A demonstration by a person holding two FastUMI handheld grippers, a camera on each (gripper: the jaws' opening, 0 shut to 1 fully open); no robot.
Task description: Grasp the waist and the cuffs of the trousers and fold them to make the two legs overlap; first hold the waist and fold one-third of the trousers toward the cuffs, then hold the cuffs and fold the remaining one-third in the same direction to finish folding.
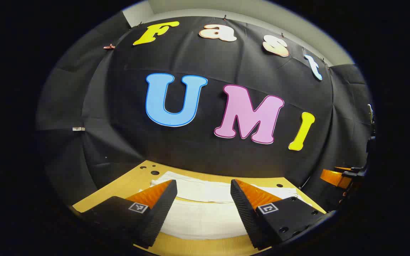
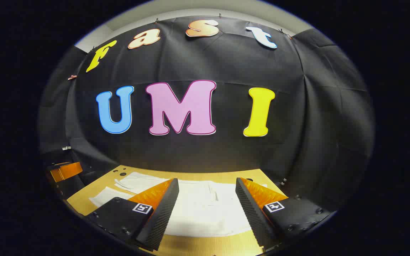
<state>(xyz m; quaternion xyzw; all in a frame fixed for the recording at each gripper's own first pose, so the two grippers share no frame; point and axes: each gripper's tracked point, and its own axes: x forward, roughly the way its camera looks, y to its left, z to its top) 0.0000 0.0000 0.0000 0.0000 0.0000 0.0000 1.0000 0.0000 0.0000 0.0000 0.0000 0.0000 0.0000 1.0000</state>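
Right now the white cloth trousers point(image 1: 205, 213) lie flat on the yellow wooden table point(image 1: 119, 186). Over them, the left gripper point(image 1: 203, 188) has its two fingers spread wide apart, with nothing between them. Beside it, the right gripper point(image 2: 207, 186) is spread wide too, over the trousers, and holds nothing. Far off at 9 o'clock in the right gripper view sits the left gripper.
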